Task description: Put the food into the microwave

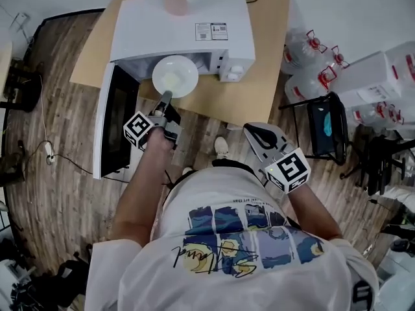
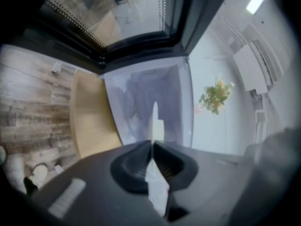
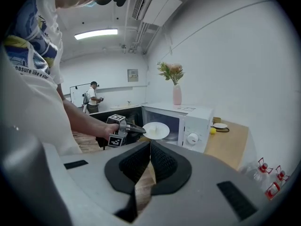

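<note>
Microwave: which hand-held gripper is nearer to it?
Left. The left hand-held gripper holds the plate at the open front of the microwave; the right hand-held gripper hangs back by the person's waist.

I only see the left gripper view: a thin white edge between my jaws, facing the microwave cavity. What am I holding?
Observer: A white plate, pinched at its rim by the left gripper, with a pale bit of food on it.
Operator: Is it inside?
Observer: Not by the head view; the plate hangs at the mouth of the microwave, whose door stands open.
Operator: And my other hand?
Observer: The right gripper is shut and empty, back beside the person's body.
</note>
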